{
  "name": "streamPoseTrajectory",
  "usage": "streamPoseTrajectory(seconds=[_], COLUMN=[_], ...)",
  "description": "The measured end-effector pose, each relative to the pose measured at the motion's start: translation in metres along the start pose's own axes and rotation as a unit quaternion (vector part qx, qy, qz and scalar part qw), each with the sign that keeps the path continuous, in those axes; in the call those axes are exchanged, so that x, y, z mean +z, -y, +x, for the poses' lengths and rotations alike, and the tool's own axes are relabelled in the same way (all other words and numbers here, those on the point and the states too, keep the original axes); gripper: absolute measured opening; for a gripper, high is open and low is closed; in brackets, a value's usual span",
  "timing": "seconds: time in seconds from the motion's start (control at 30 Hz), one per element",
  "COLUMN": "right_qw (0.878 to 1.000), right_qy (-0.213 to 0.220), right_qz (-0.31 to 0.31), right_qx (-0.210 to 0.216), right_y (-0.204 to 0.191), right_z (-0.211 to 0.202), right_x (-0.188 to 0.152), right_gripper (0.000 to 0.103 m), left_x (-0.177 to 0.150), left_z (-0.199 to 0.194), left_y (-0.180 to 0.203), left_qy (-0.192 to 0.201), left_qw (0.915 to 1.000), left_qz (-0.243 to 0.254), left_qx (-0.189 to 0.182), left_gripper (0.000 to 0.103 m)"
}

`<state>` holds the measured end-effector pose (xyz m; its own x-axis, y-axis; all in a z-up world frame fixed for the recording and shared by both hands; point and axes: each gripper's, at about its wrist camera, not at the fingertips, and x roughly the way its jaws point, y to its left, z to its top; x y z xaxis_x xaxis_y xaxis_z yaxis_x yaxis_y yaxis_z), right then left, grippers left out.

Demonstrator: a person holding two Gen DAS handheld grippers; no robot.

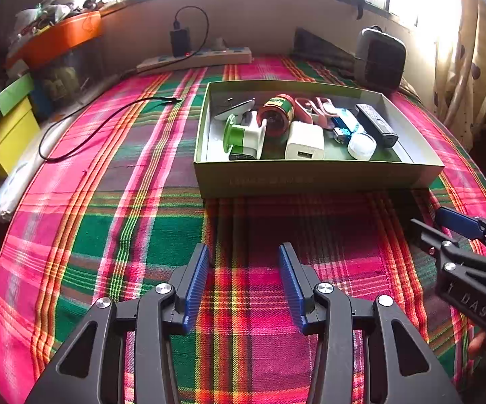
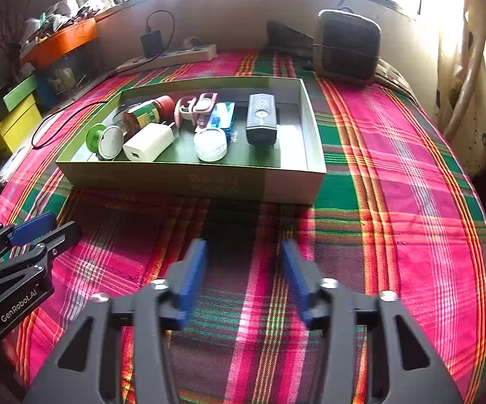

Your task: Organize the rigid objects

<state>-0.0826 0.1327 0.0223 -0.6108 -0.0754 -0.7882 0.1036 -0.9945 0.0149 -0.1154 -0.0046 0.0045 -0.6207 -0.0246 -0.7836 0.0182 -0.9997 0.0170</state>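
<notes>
A shallow green cardboard box (image 1: pixel 310 176) (image 2: pixel 189 178) lies on the plaid cloth. In it lie a white charger (image 1: pixel 303 141) (image 2: pixel 148 141), a red-lidded jar (image 1: pixel 276 112) (image 2: pixel 148 111), a green and white spool (image 1: pixel 243 133) (image 2: pixel 103 139), pink scissors (image 1: pixel 313 109) (image 2: pixel 196 106), a black remote (image 1: pixel 376 124) (image 2: pixel 260 118), a white round tub (image 1: pixel 361 145) (image 2: pixel 210 144) and a blue packet (image 1: pixel 345 121) (image 2: pixel 222 116). My left gripper (image 1: pixel 243 256) is open and empty, in front of the box. My right gripper (image 2: pixel 244 252) is open and empty, beside it.
A power strip (image 1: pixel 196 59) with a black adapter and a black cable (image 1: pixel 101 124) lie at the back left. A dark heater (image 1: pixel 379 59) (image 2: pixel 345 45) stands at the back right. Yellow and green boxes (image 1: pixel 7 128) and an orange tray (image 1: pixel 58 37) sit at left.
</notes>
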Motion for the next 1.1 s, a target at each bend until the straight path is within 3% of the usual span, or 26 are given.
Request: streamPoseTrajectory(seconds=[0.33,1.1], right_qw=[1.000,1.000], right_qy=[-0.003,-0.003], right_qz=[-0.001,-0.001], right_qx=[-0.014,-0.014], right_y=[0.0017,0.0002], right_z=[0.0020,0.0032], right_x=[-0.0006,-0.0005], right_gripper=[0.064,0.065], left_x=[-0.0006,-0.0012], left_z=[0.0010,0.0003], left_y=[0.0016,0.0009], left_qy=[0.002,0.002], left_qw=[1.0000,1.0000], left_qz=[0.001,-0.001], left_qx=[0.003,0.001], left_gripper=[0.045,0.046])
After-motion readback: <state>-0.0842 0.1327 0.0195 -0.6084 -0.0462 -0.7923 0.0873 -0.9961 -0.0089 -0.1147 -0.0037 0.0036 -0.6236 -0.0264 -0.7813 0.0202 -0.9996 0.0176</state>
